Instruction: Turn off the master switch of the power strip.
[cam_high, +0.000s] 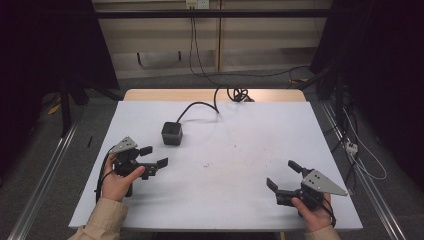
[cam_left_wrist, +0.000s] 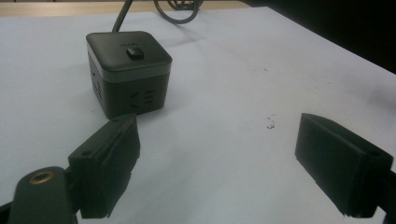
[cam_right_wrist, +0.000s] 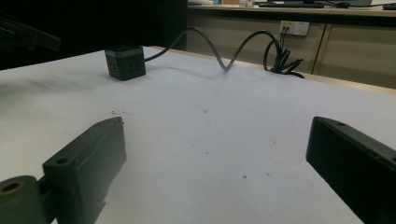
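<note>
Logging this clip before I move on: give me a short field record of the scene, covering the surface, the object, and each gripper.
surface: white table
object: dark cube power socket, upright, button on top
cable: black cable runs from the cube to the far edge
left gripper: open, empty, just short of the cube
right gripper: open, empty, far from the cube

The left gripper (cam_left_wrist: 219, 163) has two black jaws that come up from the bottom, one on each side. They stand far apart, and nothing is between them but bare tabletop (cam_left_wrist: 224, 93). The tabletop is white with a few tiny dark specks. A dark cube box (cam_left_wrist: 128, 72) sits on it, just past the tip of the jaw on the left side. The box has a small button on top and little slots on its sides. A dark cable (cam_left_wrist: 122, 11) runs away from behind the box.
</note>
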